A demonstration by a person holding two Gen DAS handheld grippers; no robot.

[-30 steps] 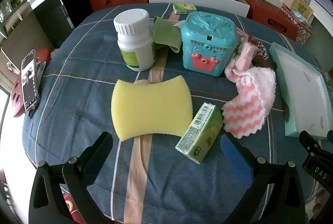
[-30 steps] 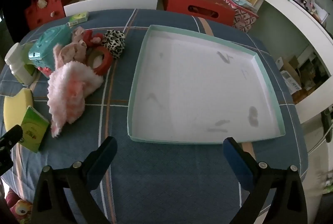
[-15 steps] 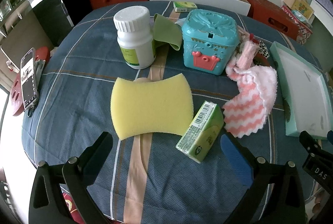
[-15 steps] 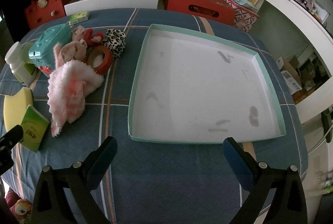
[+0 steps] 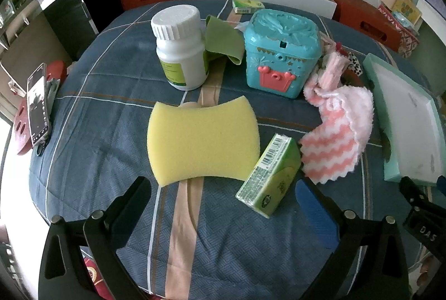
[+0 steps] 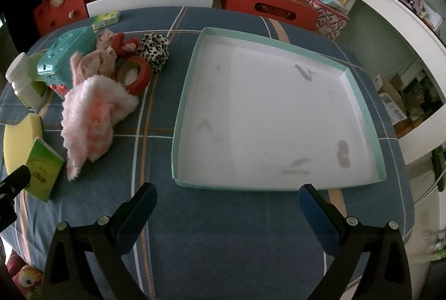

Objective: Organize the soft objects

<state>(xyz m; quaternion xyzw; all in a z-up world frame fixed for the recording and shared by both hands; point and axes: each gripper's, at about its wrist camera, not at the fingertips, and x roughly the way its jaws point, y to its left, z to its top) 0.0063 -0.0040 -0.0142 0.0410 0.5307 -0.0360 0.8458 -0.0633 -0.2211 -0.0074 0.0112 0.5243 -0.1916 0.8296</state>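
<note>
**Hidden, cropped or unreadable**

Green cloth (image 5: pixel 223 39) partly covered behind the white bottle (image 5: pixel 181 47) and the teal box (image 5: pixel 281 49). Leopard scrunchie (image 5: pixel 352 61) mostly concealed in the left wrist view behind the pink fluffy cloth (image 5: pixel 340 127). Red ring (image 6: pixel 136 74) half buried under that cloth. Yellow sponge (image 6: pixel 21 138) cut by the right wrist view's dark rim, one corner under the green tissue pack (image 6: pixel 43 170). Label print on bottle and pack too small to read. Phone (image 5: pixel 37 107) screen content indistinct. Shelf clutter at far right blurred.
</note>
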